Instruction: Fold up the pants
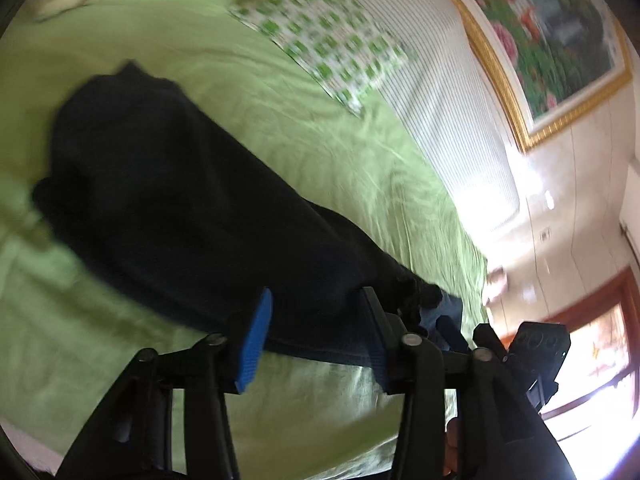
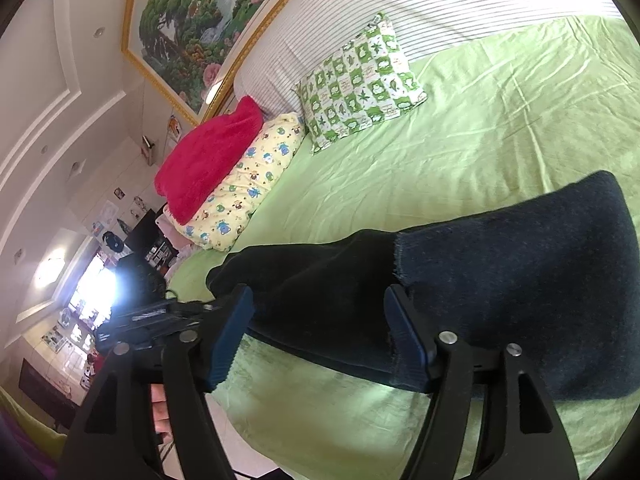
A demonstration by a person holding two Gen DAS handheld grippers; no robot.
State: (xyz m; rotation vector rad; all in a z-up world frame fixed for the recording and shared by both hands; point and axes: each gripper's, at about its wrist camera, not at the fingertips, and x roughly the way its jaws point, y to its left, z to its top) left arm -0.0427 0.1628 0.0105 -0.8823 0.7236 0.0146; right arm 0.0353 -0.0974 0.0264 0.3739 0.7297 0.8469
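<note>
Dark navy pants lie on a green bedsheet, seen blurred in the left wrist view. My left gripper is open, its blue-padded fingers just above the near edge of the pants. In the right wrist view the pants lie folded over, a frayed hem showing. My right gripper is open, its jaws straddling the near edge of the pants without closing on it. The other gripper shows at the left of the right wrist view.
A green-and-white checked pillow, a yellow printed pillow and a red fluffy blanket lie at the head of the bed. A striped headboard and a gold-framed painting stand behind. The bed edge is near.
</note>
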